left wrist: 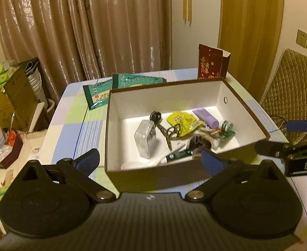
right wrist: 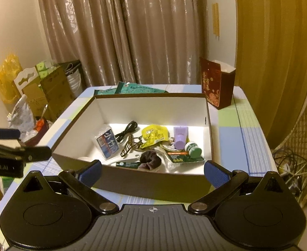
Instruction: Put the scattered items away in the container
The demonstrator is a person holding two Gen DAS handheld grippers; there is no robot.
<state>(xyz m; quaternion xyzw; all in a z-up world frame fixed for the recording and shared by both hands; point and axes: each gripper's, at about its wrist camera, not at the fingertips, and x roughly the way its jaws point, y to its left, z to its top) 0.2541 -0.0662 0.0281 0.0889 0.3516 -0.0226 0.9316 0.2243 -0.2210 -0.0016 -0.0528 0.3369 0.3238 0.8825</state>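
A brown box with a white inside [left wrist: 233, 96] [right wrist: 208, 113] stands on the checked tablecloth. In it lie a clear packet [left wrist: 145, 138] [right wrist: 107, 144], a black cable [right wrist: 127, 130], a patterned hair claw [right wrist: 130, 145], a yellow sachet [left wrist: 182, 122] [right wrist: 154, 136], a purple tube [left wrist: 205, 117] [right wrist: 180, 137], a green-capped bottle [right wrist: 193, 149], a dark scrunchie [right wrist: 150, 161] and a small green tube [left wrist: 178, 154]. My left gripper [left wrist: 151, 160] is open and empty before the box's near wall. My right gripper [right wrist: 152, 170] is open and empty at the near wall too; it shows at the right edge of the left wrist view.
Two green packets [left wrist: 103, 93] [right wrist: 132, 90] lie on the table behind the box. A dark red paper bag [left wrist: 212, 62] [right wrist: 216, 83] stands at the far right corner. Cardboard boxes and bags [left wrist: 9, 96] crowd the floor at left. A quilted chair [left wrist: 293, 87] stands at right.
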